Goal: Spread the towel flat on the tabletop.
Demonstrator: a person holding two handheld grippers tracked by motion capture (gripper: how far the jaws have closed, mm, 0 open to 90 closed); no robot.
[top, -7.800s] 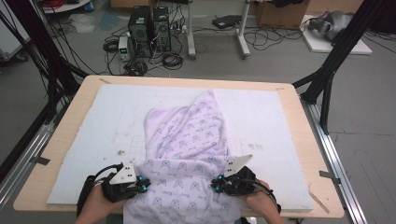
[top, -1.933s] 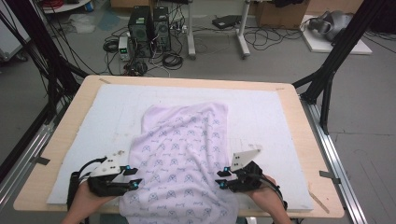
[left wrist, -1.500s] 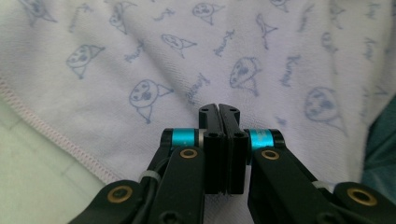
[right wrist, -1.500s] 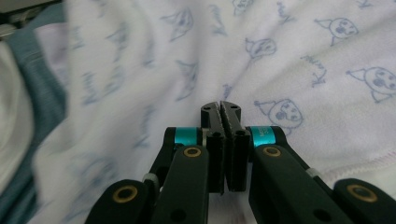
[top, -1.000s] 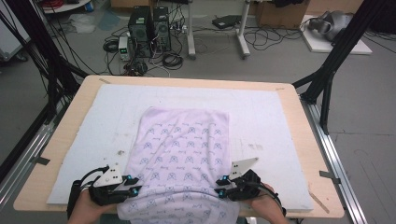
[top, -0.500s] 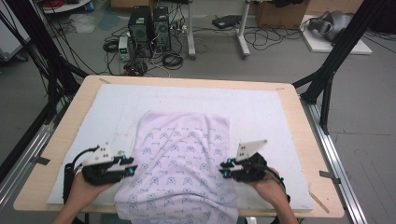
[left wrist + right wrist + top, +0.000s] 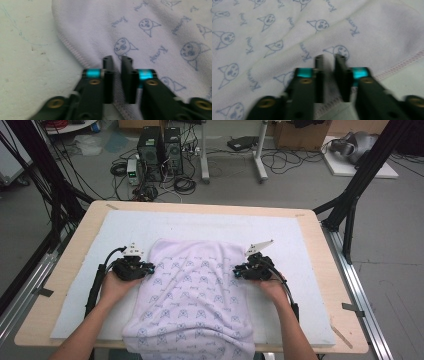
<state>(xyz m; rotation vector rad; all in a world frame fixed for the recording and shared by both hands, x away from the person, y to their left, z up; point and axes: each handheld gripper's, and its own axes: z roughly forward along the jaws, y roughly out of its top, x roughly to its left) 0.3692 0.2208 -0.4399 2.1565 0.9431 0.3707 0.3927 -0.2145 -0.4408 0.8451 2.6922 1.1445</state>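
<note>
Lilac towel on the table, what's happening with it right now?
A person is working a lilac printed towel on a white mat, a two-jaw tool in each hand. The left gripper is at the towel's left edge, the right gripper at its right edge. Both sets of jaws are shut, with a thin bit of hem seemingly pinched between them. The towel's near end hangs over the table's front.

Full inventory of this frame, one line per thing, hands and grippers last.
lilac printed cloth: 1, pale purple with blue cartoon faces, middle of mat, near end over table edge
white foam mat: 1, white, covers tabletop
wooden table: 1, light wood
black computer towers: 2, black, floor behind table
left gripper: 1, black with teal, at cloth's left edge, shut on the hem
right gripper: 1, black with teal, at cloth's right edge, shut on the hem
forearms: 2, bare, entering from bottom
</note>
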